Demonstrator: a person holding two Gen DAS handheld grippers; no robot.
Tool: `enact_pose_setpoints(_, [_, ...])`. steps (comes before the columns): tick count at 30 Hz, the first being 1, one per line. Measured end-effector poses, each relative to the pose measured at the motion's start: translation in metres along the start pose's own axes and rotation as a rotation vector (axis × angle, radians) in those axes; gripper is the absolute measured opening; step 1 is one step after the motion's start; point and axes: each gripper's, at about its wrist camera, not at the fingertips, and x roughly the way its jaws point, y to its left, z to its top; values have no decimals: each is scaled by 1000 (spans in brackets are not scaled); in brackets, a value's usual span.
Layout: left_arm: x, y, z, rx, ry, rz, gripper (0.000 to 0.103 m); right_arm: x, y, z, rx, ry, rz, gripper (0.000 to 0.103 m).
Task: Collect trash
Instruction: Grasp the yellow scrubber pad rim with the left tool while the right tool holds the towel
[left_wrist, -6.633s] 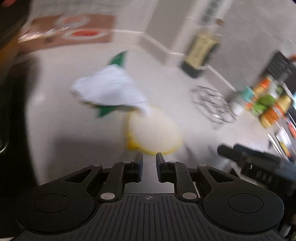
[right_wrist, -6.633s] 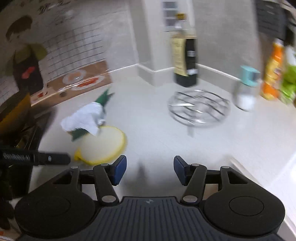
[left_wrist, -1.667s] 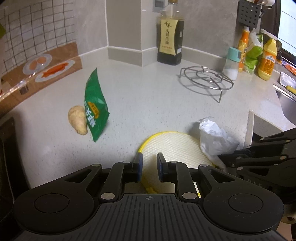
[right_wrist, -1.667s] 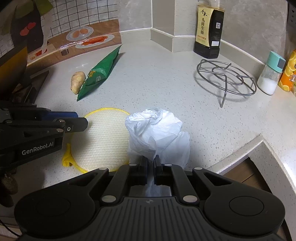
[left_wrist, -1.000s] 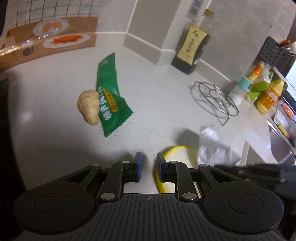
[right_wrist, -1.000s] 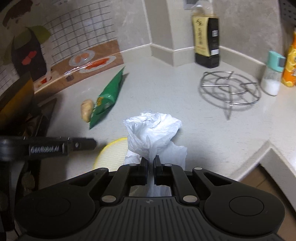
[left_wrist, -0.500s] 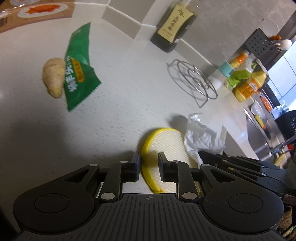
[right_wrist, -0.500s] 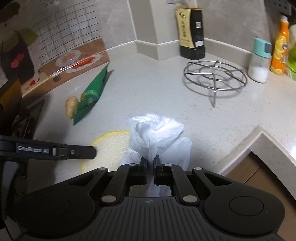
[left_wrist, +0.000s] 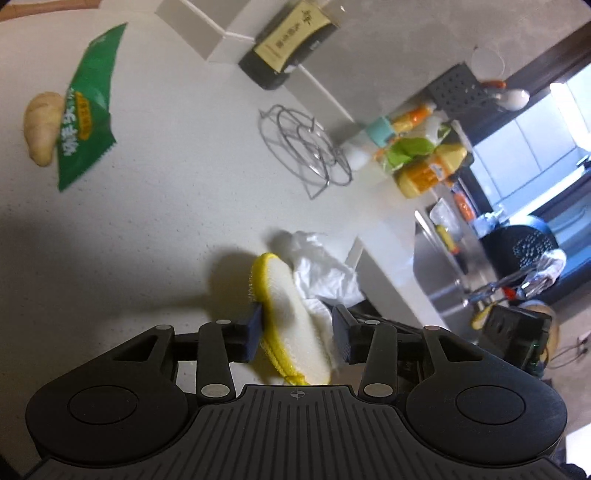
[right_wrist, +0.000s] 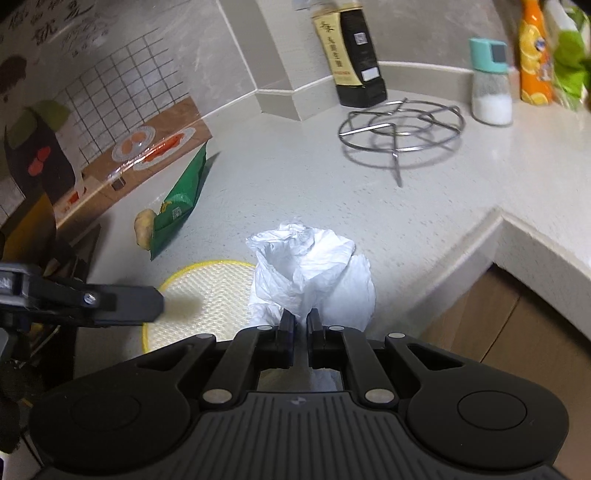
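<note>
The right gripper (right_wrist: 301, 326) is pinched tight on a crumpled white plastic bag (right_wrist: 310, 273). The bag looks like the place where the trash will go, so holding it by a fold keeps it ready. It hangs at the near edge of the counter (right_wrist: 332, 206), touching the right side of the round yellow-rimmed pad (right_wrist: 199, 295).

The left gripper (left_wrist: 297, 332) has its fingers spread apart, one on each side of the pad's edge. In the left wrist view the pad (left_wrist: 291, 314) looks tipped up on its side, and the blue pad of one finger (left_wrist: 255, 326) touches or nearly touches its yellow rim. The other finger stands clear of it, so nothing is clamped yet. My guess is that the pad is the next thing to be picked up, but it may not be trash at all.

Behind the pad, farther from the edge, lies a flat green snack packet (right_wrist: 181, 201). It looks empty, so it is likely trash too. A lump of ginger (right_wrist: 144, 225) lies touching its left side. The packet has white and yellow writing, too blurry to read.

Far behind the pad, a wire trivet (right_wrist: 400, 127) stands in front of a dark sauce bottle (right_wrist: 351, 62) in the corner. The bottle's tan label has Chinese writing that I cannot make out. A salt shaker (right_wrist: 491, 88) with a teal lid is right of the trivet.
</note>
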Motion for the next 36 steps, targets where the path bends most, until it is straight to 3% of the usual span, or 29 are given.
enact_pose_setpoints(2, [13,-1,-4,4,29,39,52,-6,-5,-4,5,-6,5,7])
enact_pose_setpoints(4, [24,-1,-8,0,59,46,66,-9,-9,-7,5,-13,12,7])
enact_pose_setpoints(6, [29,-3,-11,6,46,41,72,-11,-11,-8,10,-18,19,7])
enact_pose_setpoints(12, [27,-22,-9,73,13,97,72,-12,-10,-10,4,-30,14,7])
enact_pose_setpoints(15, [14,-25,-9,67,-32,72,65,-13,-10,-11,-4,-29,10,7])
enact_pose_setpoints(17, [4,-23,-9,41,-84,44,43,-13,-9,-10,-3,-27,8,7])
enact_pose_setpoints(18, [-1,-22,-9,16,-104,36,18,-13,-9,-9,-3,-25,8,7])
enact_pose_setpoints(21, [-9,-18,-6,-17,-118,28,18,-11,-6,-7,2,-8,33,7])
enact_pose_setpoints(27, [0,-5,-11,-52,-51,102,22,-3,14,-9,-70,-1,37,7])
enact_pose_setpoints(30, [9,7,-18,-111,-22,22,28,-1,15,-8,-63,12,67,7])
enact_pose_setpoints(33, [6,7,-23,-113,-58,46,20,0,21,-9,-79,15,74,7])
enact_pose_setpoints(36, [-7,8,-22,-113,-99,95,20,-4,24,-6,-100,6,66,7])
